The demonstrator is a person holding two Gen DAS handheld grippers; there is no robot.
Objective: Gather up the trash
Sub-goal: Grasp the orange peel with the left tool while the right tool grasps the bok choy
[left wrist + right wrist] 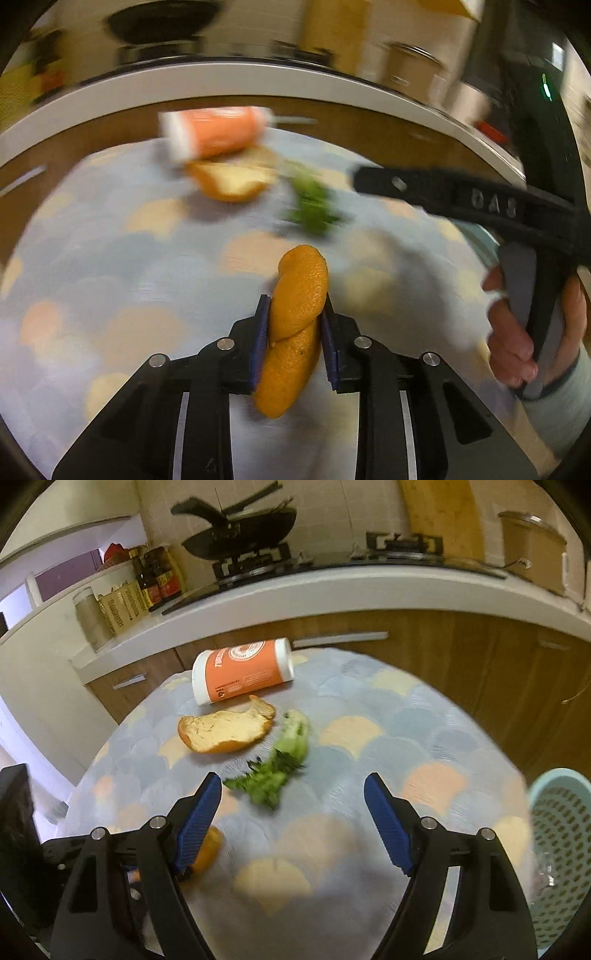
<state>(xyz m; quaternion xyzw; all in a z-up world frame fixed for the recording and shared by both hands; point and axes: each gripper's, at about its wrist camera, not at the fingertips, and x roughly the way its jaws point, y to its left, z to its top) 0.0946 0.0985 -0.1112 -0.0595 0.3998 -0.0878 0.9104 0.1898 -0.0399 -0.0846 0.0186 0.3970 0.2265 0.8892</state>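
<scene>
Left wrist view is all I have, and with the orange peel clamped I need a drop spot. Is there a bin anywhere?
Observer: Yes. A pale blue perforated basket stands beside the table, on its right, past the right gripper.
Operator: Is that gripper carrying anything?
Observer: No. Its jaws stand wide with nothing between them. The green scraps lie just ahead, nearer its left finger.

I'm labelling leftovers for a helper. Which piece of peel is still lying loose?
On the scallop-patterned tablecloth, find the toppled orange bottle. Just in front lies the orange peel, pale inside up; the leafy green scrap beside it is green.
</scene>
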